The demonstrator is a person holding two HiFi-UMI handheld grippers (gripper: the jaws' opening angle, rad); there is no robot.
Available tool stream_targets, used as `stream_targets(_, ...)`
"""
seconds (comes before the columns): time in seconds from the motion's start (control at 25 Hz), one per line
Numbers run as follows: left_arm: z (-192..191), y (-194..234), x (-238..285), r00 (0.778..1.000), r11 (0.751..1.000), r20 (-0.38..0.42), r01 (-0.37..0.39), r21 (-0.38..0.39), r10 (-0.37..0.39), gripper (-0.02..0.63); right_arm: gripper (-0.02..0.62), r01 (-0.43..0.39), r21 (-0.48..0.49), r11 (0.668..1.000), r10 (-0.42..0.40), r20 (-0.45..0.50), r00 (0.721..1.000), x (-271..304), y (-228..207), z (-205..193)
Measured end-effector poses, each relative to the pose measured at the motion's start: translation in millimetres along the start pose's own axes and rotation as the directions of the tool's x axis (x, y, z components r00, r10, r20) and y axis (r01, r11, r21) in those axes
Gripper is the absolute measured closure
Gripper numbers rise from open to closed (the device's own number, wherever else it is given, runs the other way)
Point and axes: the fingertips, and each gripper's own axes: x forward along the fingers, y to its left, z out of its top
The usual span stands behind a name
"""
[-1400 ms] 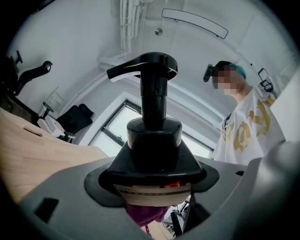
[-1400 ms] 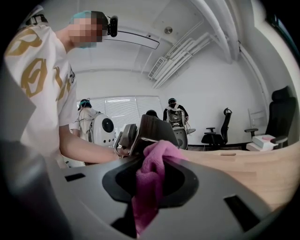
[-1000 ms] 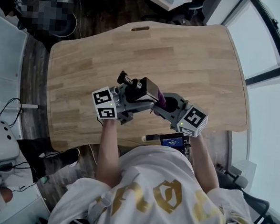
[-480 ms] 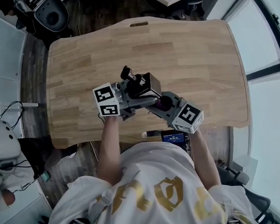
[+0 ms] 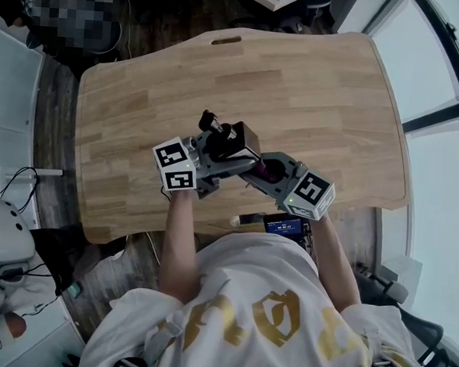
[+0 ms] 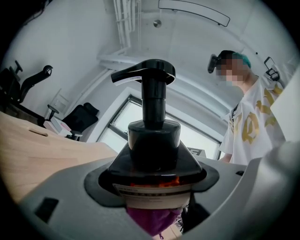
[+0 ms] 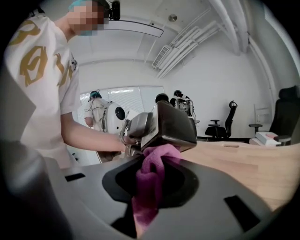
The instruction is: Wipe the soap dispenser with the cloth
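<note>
Near the centre of the head view, above the near half of the wooden table (image 5: 322, 91), the left gripper (image 5: 222, 153) clamps the black pump soap dispenser (image 6: 153, 140) across its body, with its jaws pressed onto the labelled sides. The bottle is lifted off the table and tipped, pump head toward the upper left, which I judge exposes its underside for wiping. The right gripper (image 5: 263, 170) pinches a bunched purple cloth (image 7: 151, 180), whose free end touches the dispenser's bottom corner at the middle of the right gripper view. Both forearms reach forward from the bottom of the frame and converge, grippers nose to nose, marker cubes turned outward.
</note>
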Motion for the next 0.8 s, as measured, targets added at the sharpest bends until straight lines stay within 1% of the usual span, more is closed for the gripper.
stream_targets(0.12, -6.3, 6.3, -1.5, 0.999, 0.999, -0.014, -0.031, -0.011, 0.031, 0.262, 0.518, 0.065, 0.045, 0.997, -0.068, 0.055, 0.996, -14.7, -15.1, 3.1)
stream_targets(0.24, -15.7, 16.4, -5.8, 0.997, 0.997, -0.042, -0.071, -0.02, 0.07, 0.262, 0.518, 0.136, 0.078, 0.988, -0.143, 0.096, 0.985, -29.9, -30.7, 5.9)
stream_targets(0.32, -26.0, 22.3, -8.3, 0.991, 0.995, -0.086, -0.1, -0.009, 0.099, 0.262, 0.518, 0.174, 0.098, 0.98, -0.186, 0.134, 0.973, -38.8, -39.5, 10.2)
stream_targets(0.44, -46.4, 28.7, -8.1, 0.975, 0.99, -0.169, -0.141, 0.017, 0.142, 0.262, 0.518, 0.217, 0.14, 0.966, -0.241, 0.189, 0.952, -50.7, -53.4, 19.2)
stream_targets(0.64, -76.6, 45.3, -7.6, 0.941, 0.978, -0.266, -0.205, 0.035, 0.207, 0.262, 0.518, 0.253, 0.135, 0.958, -0.273, 0.161, 0.948, -54.5, -65.3, 15.4)
stream_targets(0.8, -93.0, 56.5, -7.9, 0.916, 0.97, -0.32, -0.237, 0.059, 0.243, 0.262, 0.518, 0.322, 0.126, 0.938, -0.335, 0.103, 0.937, -56.3, -76.9, 0.5)
